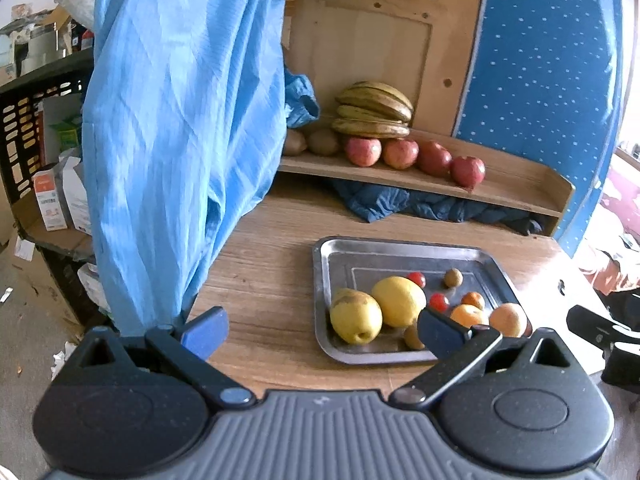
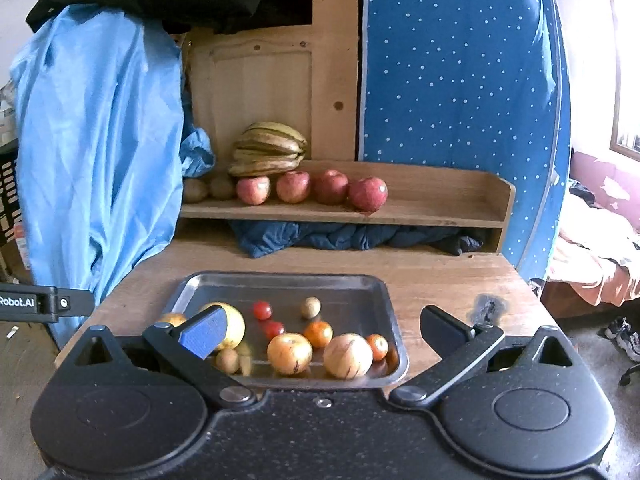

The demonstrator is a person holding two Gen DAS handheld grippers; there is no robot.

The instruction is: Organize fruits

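Hovering wide open and empty over the near edge of the metal tray (image 2: 384, 292), both grippers are waiting.
Left gripper (image 1: 320, 330) and right gripper (image 2: 324, 330) are facing mixed fruit just ahead; apples (image 2: 368, 194) and bananas (image 2: 268, 154) are sitting on the shelf (image 2: 440, 216) beyond.

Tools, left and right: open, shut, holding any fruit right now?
Left tool: open, holding nothing.
Right tool: open, holding nothing, above the tray.

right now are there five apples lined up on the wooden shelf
No, the right wrist view shows four red apples in a row on the wooden shelf, in front of the bananas.
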